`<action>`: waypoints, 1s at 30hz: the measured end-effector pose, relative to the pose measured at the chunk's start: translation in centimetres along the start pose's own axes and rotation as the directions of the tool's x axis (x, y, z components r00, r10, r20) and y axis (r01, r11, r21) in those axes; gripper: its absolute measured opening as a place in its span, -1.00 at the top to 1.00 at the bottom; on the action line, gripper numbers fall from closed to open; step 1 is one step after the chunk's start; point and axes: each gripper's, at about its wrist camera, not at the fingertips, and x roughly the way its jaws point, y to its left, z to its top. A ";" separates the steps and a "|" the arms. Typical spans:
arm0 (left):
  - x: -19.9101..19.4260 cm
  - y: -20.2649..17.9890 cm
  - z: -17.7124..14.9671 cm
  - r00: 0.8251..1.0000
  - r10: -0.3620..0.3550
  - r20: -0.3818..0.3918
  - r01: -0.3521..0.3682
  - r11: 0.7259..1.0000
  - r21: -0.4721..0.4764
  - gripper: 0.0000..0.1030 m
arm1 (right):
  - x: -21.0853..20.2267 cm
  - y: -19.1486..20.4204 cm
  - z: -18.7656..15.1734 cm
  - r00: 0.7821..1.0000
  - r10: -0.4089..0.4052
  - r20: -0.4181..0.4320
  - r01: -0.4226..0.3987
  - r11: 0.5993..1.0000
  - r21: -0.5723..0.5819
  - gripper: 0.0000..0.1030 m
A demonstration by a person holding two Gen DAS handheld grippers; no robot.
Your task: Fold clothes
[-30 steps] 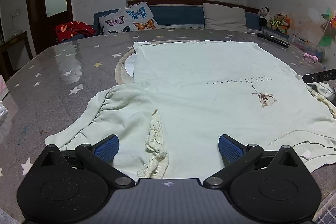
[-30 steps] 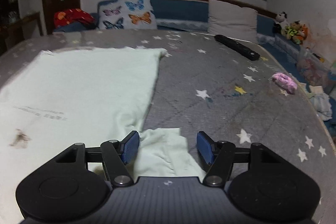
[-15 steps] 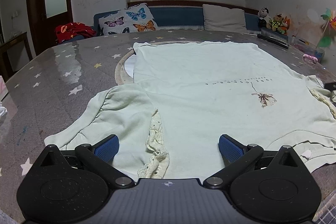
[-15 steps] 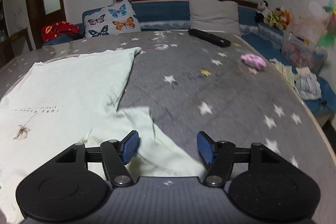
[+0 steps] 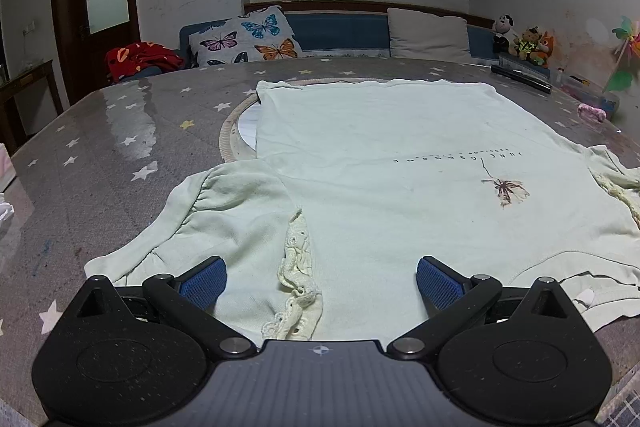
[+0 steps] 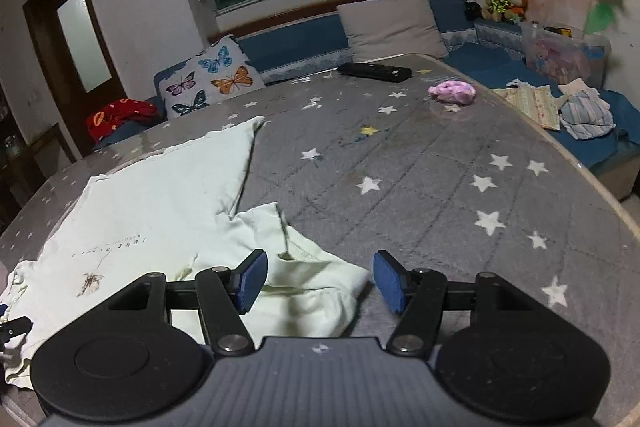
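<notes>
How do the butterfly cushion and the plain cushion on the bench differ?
The butterfly cushion is white with coloured butterflies; the plain cushion is unpatterned beige. The butterfly cushion sits nearer the door, the plain cushion nearer the stuffed toys. Both lean against the blue backrest.

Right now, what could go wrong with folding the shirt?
1. The right gripper is closing over the right sleeve, which lies bunched. It might pinch only a loose flap, and the fold could come out crooked.
2. The lace trim by the left gripper is crumpled and could fold in lumpy.
3. The shirt covers a round mat, which may slide along.
</notes>
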 end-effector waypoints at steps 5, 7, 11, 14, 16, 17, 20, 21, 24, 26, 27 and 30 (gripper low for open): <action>0.1 0.0 0.0 1.000 0.002 -0.001 -0.002 1.000 -0.001 -1.00 | 0.7 -0.2 -1.0 0.999 -0.027 -0.027 0.027 1.000 -0.013 0.57; 0.1 -0.1 0.0 1.000 0.002 -0.003 -0.002 1.000 0.000 -1.00 | 0.2 -0.4 -1.2 0.999 -0.031 -0.014 0.031 1.000 0.004 0.81; 0.0 -0.1 0.2 1.000 0.002 -0.003 -0.002 1.000 -0.001 -1.00 | -0.6 -0.5 -1.7 0.998 -0.067 -0.021 0.067 0.997 0.028 0.86; 0.0 0.0 0.2 1.000 0.003 -0.003 -0.003 1.000 -0.001 -1.00 | -0.9 -0.4 -2.2 0.996 -0.085 -0.026 0.086 0.996 0.030 0.75; 0.1 0.0 0.3 1.000 0.002 -0.005 -0.002 1.000 0.000 -1.00 | -1.2 -0.4 -2.0 0.994 -0.111 -0.007 0.111 0.994 0.023 0.66; 0.1 0.1 0.3 1.000 0.002 -0.005 -0.002 1.000 0.000 -1.00 | -1.4 -0.4 -1.7 0.993 -0.117 0.007 0.117 0.993 0.020 0.66; 0.1 0.1 0.2 1.000 0.004 -0.003 -0.004 1.000 -0.001 -1.00 | -1.8 1.0 -1.1 0.995 -0.092 0.042 0.094 0.995 -0.041 0.62; 0.1 0.1 0.2 1.000 0.005 -0.002 -0.005 1.000 -0.002 -1.00 | -1.8 1.6 -0.9 0.996 -0.077 0.049 0.080 0.994 -0.068 0.62; 0.1 0.1 0.1 1.000 0.006 -0.002 -0.006 1.000 -0.003 -1.00 | -1.2 3.2 -1.0 1.000 0.001 0.024 0.003 0.992 -0.128 0.54; 0.1 0.0 0.1 1.000 0.006 -0.003 -0.006 1.000 -0.002 -1.00 | -0.8 4.1 -1.5 0.999 0.046 -0.005 -0.046 0.985 -0.165 0.29; 0.1 0.0 0.1 1.000 0.006 -0.003 -0.006 1.000 -0.002 -1.00 | -0.7 4.6 -1.9 0.998 0.062 -0.017 -0.064 0.981 -0.185 0.19; 0.0 0.1 0.1 1.000 0.004 -0.007 -0.004 1.000 0.003 -1.00 | -0.8 5.7 -3.0 0.994 0.099 -0.055 -0.110 0.960 -0.259 0.04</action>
